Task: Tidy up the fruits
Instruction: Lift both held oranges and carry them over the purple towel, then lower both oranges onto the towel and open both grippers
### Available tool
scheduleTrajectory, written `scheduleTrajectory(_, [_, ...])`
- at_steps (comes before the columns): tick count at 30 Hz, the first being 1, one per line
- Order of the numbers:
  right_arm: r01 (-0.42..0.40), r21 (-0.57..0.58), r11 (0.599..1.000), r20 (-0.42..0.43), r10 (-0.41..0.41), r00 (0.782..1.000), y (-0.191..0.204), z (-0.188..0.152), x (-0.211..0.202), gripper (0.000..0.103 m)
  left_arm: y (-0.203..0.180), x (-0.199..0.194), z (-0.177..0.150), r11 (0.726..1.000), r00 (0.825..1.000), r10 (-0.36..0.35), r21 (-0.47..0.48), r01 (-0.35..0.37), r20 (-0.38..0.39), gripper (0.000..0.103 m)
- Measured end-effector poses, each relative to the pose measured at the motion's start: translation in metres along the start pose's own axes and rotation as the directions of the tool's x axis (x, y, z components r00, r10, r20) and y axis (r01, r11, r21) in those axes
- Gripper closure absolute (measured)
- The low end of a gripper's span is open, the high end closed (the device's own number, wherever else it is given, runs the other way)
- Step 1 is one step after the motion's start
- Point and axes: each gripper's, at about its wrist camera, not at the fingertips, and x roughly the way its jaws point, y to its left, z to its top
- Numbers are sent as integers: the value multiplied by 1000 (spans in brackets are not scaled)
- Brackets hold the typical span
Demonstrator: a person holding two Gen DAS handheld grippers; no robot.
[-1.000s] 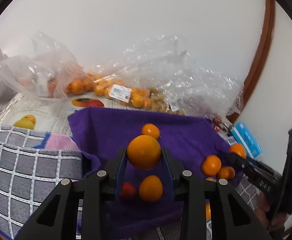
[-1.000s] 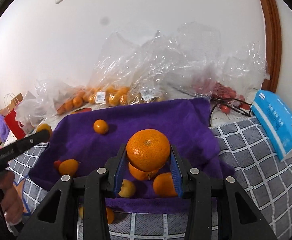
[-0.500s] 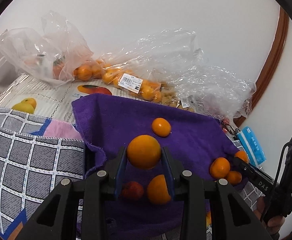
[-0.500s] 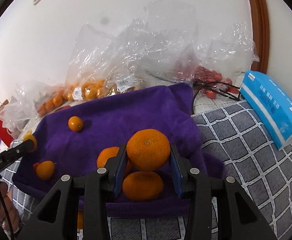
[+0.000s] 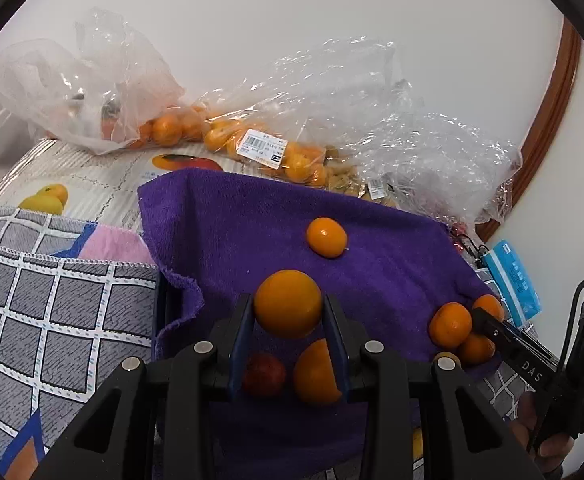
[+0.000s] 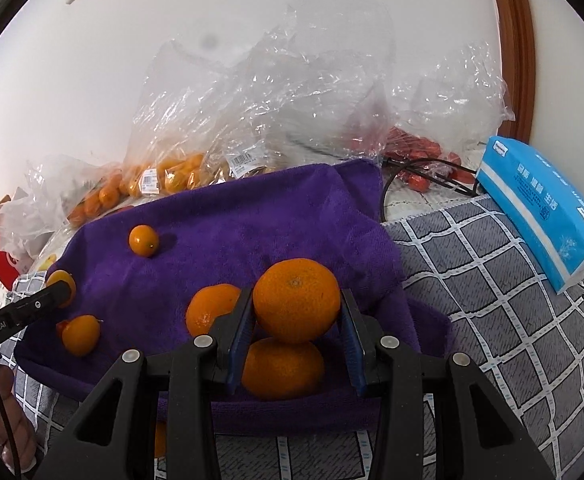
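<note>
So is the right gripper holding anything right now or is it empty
Holding. The right gripper is shut on a large orange, its blue pads pressed against both sides, above the purple towel.

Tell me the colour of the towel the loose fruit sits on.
Purple; the towel shows best in the right wrist view.

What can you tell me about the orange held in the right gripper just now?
The orange is round, bright and dimpled like a mandarin, with its small stem scar turned toward the camera. It looks whole and unbruised. The right gripper clamps it at both sides, its blue-padded fingers pressing the peel. It hangs above the purple towel, directly over another orange lying there; whether the two touch is unclear.
</note>
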Motion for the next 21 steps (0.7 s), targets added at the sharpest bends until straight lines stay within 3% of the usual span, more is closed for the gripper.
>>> scheduleTrajectory(9, [-2, -7, 1000, -2, 2, 1000, 1, 0, 0, 61, 8, 4, 2, 999, 1000, -4, -37, 4, -24, 70])
scheduleTrajectory(21, [6, -17, 1000, 27, -5, 1000, 4, -1, -7, 61, 4, 5, 0, 1000, 1000, 12, -13, -12, -24, 70])
